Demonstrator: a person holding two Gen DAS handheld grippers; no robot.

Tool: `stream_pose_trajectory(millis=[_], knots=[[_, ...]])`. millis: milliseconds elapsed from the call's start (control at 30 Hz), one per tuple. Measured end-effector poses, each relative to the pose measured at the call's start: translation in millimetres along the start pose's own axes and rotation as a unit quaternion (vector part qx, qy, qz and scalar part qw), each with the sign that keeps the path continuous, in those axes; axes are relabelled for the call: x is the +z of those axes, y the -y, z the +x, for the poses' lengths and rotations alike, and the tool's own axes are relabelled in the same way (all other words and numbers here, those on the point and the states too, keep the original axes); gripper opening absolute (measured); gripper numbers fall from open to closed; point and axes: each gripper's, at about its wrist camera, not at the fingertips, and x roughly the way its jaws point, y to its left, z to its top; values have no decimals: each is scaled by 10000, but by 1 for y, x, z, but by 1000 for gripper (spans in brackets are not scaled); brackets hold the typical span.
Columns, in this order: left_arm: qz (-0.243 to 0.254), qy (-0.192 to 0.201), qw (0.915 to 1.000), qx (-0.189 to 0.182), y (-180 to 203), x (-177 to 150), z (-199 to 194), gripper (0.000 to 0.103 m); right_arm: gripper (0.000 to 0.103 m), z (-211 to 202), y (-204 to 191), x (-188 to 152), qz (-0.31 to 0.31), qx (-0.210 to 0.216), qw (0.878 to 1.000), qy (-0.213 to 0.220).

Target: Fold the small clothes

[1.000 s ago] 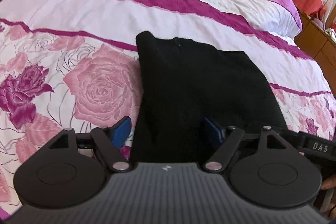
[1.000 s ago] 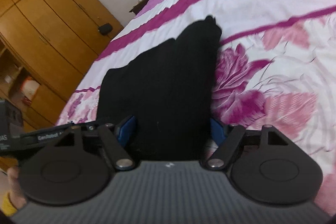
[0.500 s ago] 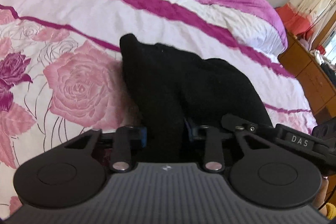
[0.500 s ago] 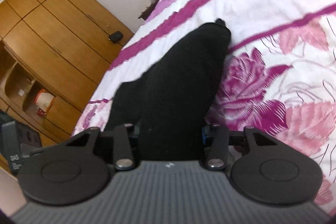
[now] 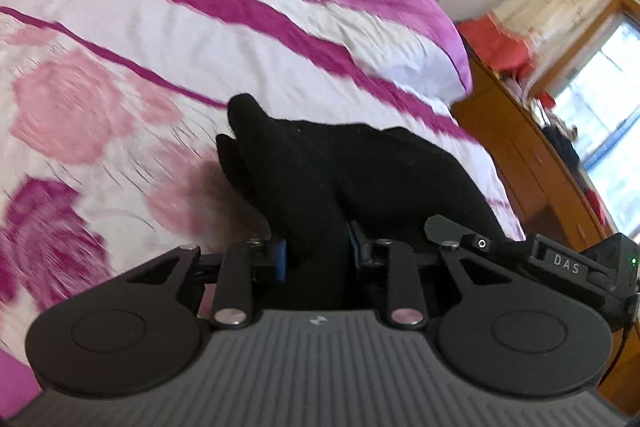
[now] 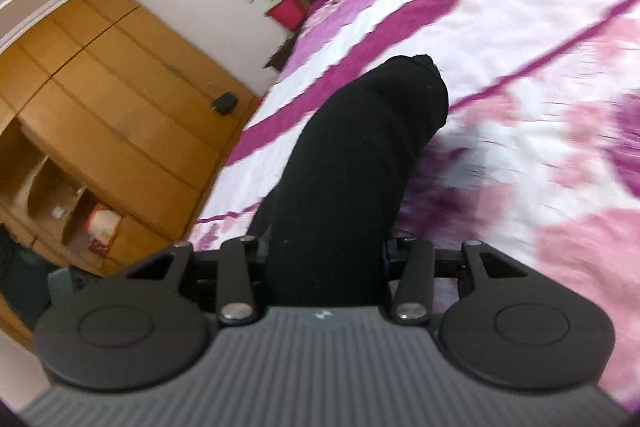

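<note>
Left gripper (image 5: pixel 316 255) and right gripper (image 6: pixel 324 259) both clamped on small black knit garment (image 5: pixel 340 167), lifted off floral purple bedspread (image 5: pixel 120 39); fold underway, not laid flat yet

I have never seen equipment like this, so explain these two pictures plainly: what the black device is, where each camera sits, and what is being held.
No robot here: a person holds a two-finger gripping tool in each hand, each carrying a forward-looking fisheye camera. One picture looks along the left tool, the other along the right tool. Both are shut on the same black knitted garment, which rises from the purple-striped, rose-printed bedspread. The right tool's body, marked DAS, shows in the left view. A wooden wardrobe stands beside the bed.
</note>
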Motion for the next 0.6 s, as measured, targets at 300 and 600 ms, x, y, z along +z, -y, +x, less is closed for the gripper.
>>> stream_pose_trajectory(millis=[300,600], knots=[[1011,-311,9904,886,23,-52,38,33,57,-3,58,-46,-134,-876,9960,121],[1327,-48,9836,1222,42,-63,11,34,62,-23,44,-49,-539,-1131,9911,448]])
